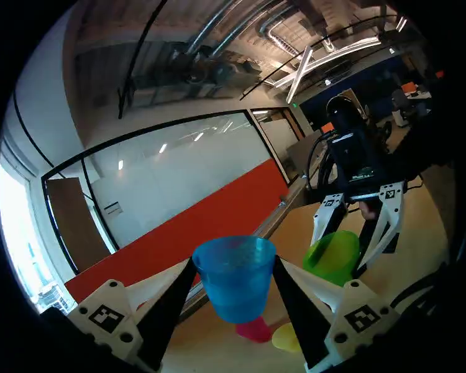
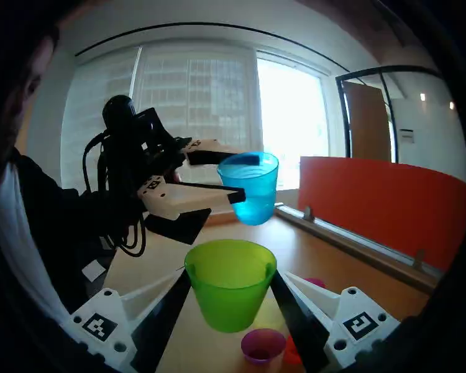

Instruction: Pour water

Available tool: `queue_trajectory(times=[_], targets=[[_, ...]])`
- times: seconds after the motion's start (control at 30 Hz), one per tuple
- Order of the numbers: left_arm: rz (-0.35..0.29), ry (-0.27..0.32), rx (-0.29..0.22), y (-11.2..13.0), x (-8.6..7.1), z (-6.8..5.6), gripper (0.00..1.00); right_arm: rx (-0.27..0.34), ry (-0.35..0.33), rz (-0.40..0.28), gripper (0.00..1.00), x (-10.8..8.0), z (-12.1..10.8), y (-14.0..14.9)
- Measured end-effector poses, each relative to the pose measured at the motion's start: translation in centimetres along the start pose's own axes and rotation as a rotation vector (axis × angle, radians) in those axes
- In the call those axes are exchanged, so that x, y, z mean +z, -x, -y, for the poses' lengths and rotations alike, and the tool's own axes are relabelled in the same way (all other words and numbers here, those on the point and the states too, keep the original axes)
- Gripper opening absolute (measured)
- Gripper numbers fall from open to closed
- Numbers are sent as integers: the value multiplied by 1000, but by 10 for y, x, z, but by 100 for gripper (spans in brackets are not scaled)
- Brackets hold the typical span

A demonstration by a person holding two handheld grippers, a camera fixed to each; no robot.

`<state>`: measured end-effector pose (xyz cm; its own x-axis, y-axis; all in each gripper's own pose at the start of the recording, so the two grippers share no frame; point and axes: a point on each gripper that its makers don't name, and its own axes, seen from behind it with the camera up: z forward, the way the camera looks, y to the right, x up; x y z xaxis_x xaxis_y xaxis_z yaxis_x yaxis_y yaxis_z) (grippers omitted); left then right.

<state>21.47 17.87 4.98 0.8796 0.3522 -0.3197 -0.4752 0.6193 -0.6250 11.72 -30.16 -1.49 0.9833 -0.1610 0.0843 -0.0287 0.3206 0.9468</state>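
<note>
wooden table (image 2: 332, 261) lay below both cups. left gripper (image 1: 234, 267) had its jaws pressed on the blue cup (image 1: 234, 289), raised at twelve o'clock from the green cup (image 2: 230, 286), which the right gripper (image 2: 230, 273) clasped between both jaws, likely so one could pour into the other.

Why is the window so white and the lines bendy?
In the right gripper view daylight blows out the window; in the left gripper view the fisheye lens bends the black wall frame, and the ceiling lights glare.
</note>
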Motion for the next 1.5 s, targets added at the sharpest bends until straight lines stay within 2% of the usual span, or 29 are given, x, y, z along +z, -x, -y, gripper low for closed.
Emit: queue_trajectory(times=[1.5], targets=[[-8,11,120,-13,-2,-1,87,-15,-26,-1,91,14,6,-3]])
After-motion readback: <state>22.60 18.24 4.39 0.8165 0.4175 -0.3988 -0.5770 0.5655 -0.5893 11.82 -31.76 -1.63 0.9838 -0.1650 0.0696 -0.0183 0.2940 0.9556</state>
